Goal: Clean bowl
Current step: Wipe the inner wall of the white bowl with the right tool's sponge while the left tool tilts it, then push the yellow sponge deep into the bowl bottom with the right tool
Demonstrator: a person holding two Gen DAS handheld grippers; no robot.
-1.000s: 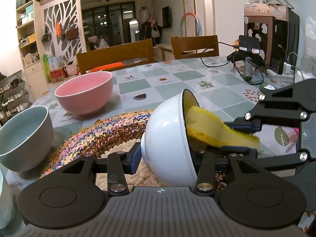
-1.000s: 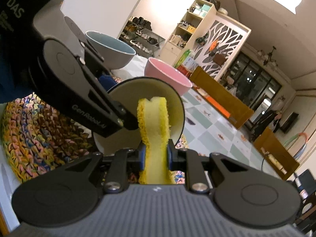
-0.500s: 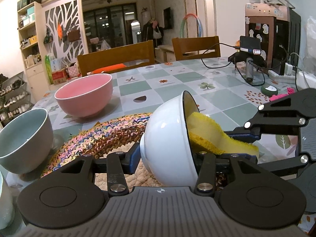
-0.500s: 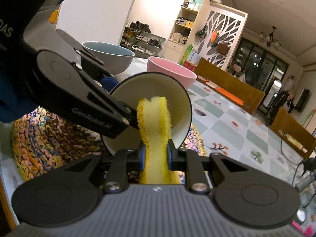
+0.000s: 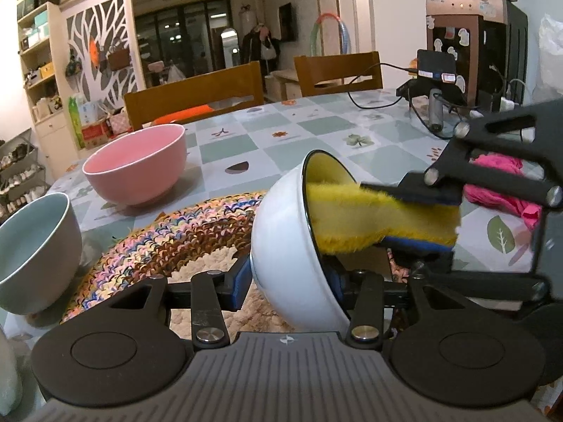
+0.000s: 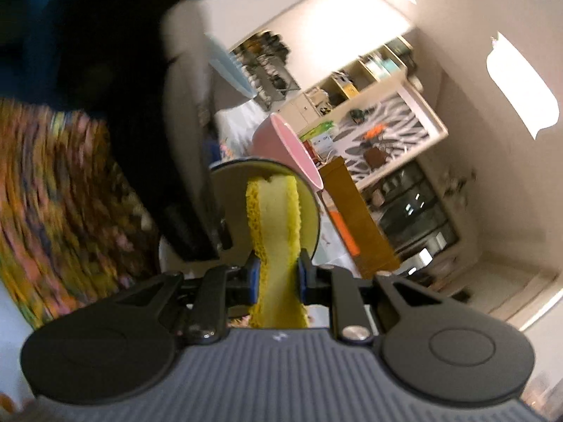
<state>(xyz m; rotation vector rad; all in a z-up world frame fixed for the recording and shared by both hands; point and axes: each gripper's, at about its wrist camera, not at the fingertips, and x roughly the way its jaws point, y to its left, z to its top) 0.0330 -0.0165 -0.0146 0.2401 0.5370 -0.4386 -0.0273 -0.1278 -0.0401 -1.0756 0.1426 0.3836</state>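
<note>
While the left hand-held gripper (image 5: pixel 288 283) clamps the wall of the white bowl (image 5: pixel 285 246), the bowl is tipped on its side above the braided mat (image 5: pixel 169 239), its mouth facing 3 o'clock in the left wrist view. One blue-padded finger (image 5: pixel 241 281) presses the outer wall; the other sits inside the rim. Right hand-held gripper (image 5: pixel 422 218): entering from 3 o'clock, clenched on a yellow sponge (image 5: pixel 369 219), whose free end reaches into the bowl's yellow interior.

Right wrist view, tilted and motion-blurred: the sponge (image 6: pixel 278 232) runs from between the blue pads toward 12 o'clock, its tip against the inner wall of the bowl (image 6: pixel 309 211). The right hand-held gripper (image 6: pixel 278 277) pinches the sponge at its waist. The dark body of the left tool fills the 10 o'clock sector, and the mat (image 6: pixel 63 218) lies at 9 o'clock.

Surroundings, left wrist view: a pink bowl (image 5: pixel 137 165) stands upright on the desk (image 5: pixel 246 147) at 10 o'clock; a grey bowl (image 5: pixel 35 249) stands at 9 o'clock, beside the mat. A pink cloth (image 5: pixel 499 190) lies at 3 o'clock behind the right tool. Two wooden chairs (image 5: pixel 197 95) stand at the desk's far edge.
</note>
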